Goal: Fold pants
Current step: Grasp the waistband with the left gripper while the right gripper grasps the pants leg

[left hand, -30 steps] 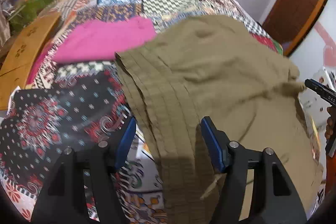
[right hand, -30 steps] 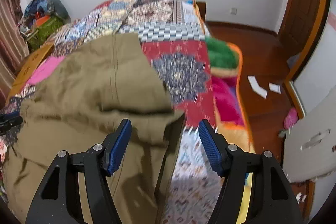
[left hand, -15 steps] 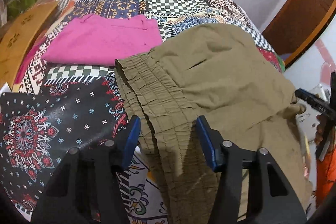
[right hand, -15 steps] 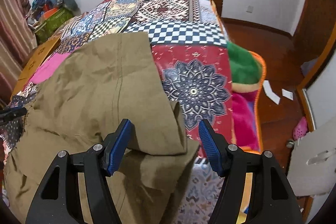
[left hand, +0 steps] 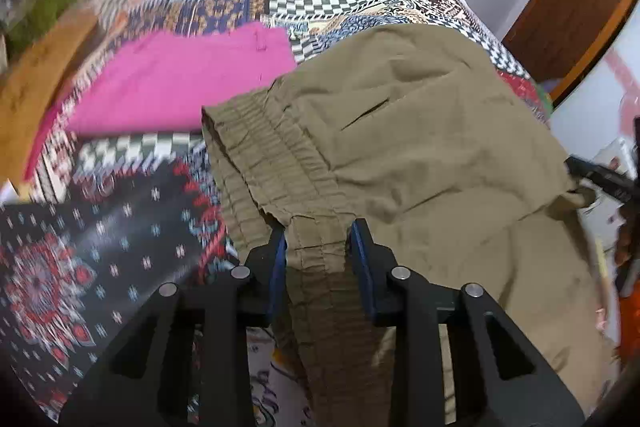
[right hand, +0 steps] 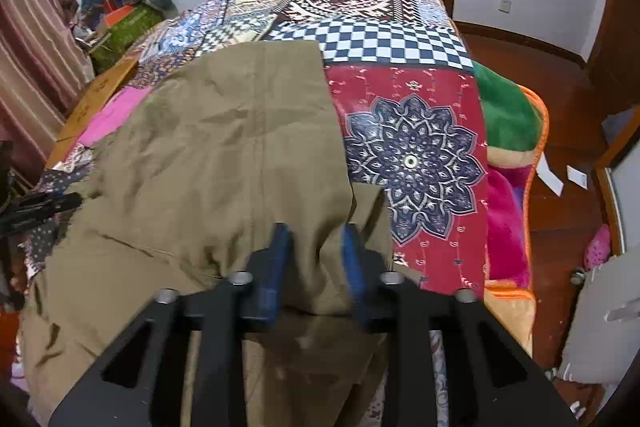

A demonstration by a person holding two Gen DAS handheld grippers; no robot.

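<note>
grasp step: left gripper (left hand: 320,247) jaws clamped on olive pants (left hand: 420,131) waistband, right gripper (right hand: 314,259) jaws clamped on hem; next lift together, fold onto bed (right hand: 416,147).

Lighting was even, diffuse indoor light with soft shadows. Both fisheye views bowed strongly outward and darkened to black at the corners. Motion blur smeared the left wrist view's left side and the right gripper's fingers (right hand: 350,263).

bed (right hand: 400,39): patchwork quilt cover | on it: olive pants (right hand: 224,147), folded pink garment (left hand: 180,79) beside them
</note>
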